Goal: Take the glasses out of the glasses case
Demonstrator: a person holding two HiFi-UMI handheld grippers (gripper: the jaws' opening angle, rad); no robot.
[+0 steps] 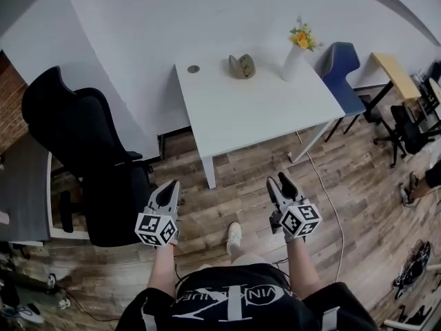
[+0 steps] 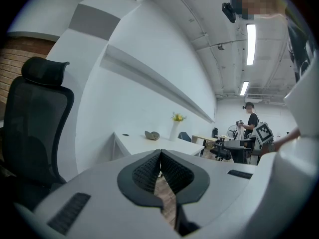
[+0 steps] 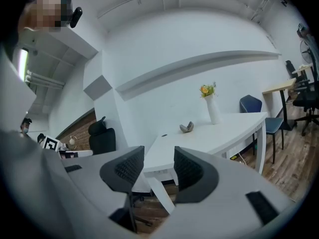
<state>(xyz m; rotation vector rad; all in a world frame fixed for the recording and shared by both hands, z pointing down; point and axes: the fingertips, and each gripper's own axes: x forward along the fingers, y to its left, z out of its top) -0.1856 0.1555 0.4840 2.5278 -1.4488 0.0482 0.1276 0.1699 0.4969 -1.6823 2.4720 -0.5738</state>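
Wide wood-plank floor (image 1: 227, 185) across the lower half of the head view. Above it, upper centre, a white table (image 1: 255, 116) set against a pale wall (image 1: 172, 19). At the left of the frame a black office chair (image 1: 76, 136), at upper right a blue chair (image 1: 342, 64). Low in the frame, side by side and well short of the table: left gripper (image 1: 169, 186), pinched together at the tips with nothing inside, fingertips (image 2: 147, 171) meeting in the left gripper view; right gripper (image 1: 279, 183), spread wide and empty, pads (image 3: 188, 171) clearly apart in the right gripper view. On the far part of the tabletop, toward the right edge, a white vase (image 1: 292, 64) of yellow flowers. Near it to the left, not touching, the glasses case (image 1: 242, 65), grey-green and seemingly a little agape; no glasses discernible at this size. Further left, a small dark disc (image 1: 193, 69). Nothing touched so far; approach judged to be the step in hand. Risks from here: clipping the near table edge or the black office chair on the way in; brushing the tall vase while reaching beside it, likely toppling it; pushing one-sided on the light case and sliding it over the smooth top instead of pinning it; squeezing lenses or a thin arm too hard once inside.
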